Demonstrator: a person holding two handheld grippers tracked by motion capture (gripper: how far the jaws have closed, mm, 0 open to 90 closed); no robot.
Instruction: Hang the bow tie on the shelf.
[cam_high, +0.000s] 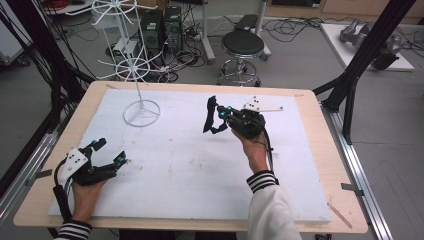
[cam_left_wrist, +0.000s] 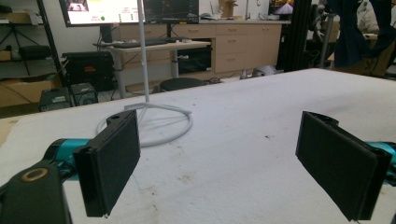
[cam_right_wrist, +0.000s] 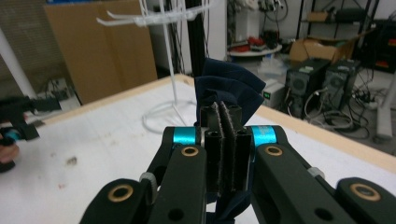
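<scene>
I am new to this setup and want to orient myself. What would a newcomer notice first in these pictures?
The eye goes first to the right claw, raised above the middle of the white foam-covered table and shut on a dark navy cloth strip that hangs from it. Next comes the tall white wire hanging rack, standing on its ring base at the table's far left. The left claw lies low near the left edge, jaws wide open with nothing between them.

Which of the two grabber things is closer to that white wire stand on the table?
It's close, but probably the right. The right gripper, shut on a dark blue cloth, is raised beside the white stand. The left gripper sits open near the table's front corner, diagonally from the stand's base.
</scene>
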